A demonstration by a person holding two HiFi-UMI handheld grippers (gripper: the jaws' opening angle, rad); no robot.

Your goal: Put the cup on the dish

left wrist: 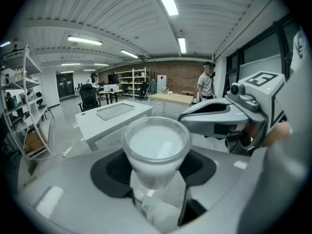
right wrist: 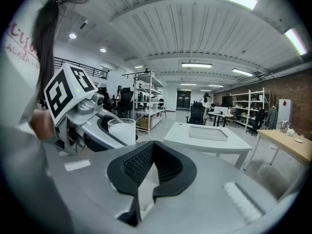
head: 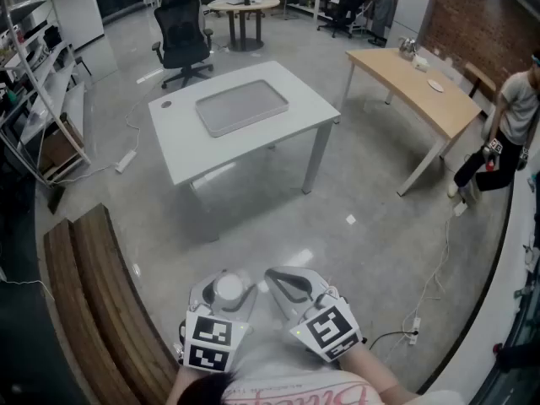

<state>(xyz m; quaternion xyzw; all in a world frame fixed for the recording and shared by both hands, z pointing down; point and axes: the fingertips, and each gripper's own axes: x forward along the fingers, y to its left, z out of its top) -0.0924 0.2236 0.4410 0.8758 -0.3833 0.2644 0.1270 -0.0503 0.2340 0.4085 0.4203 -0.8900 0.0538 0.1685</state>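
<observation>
Carrying the cup upright, clamped in the left gripper. The dish sits on the table, well ahead of the cup. The right gripper is closed and empty.

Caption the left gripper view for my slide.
Left tool grips a white cup, with the white table and its grey tray ahead and the right tool alongside.

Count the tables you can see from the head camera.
3: the white table in the middle of the floor, the wooden table to its right, and the round table at the back. More may be hidden farther back.
</observation>
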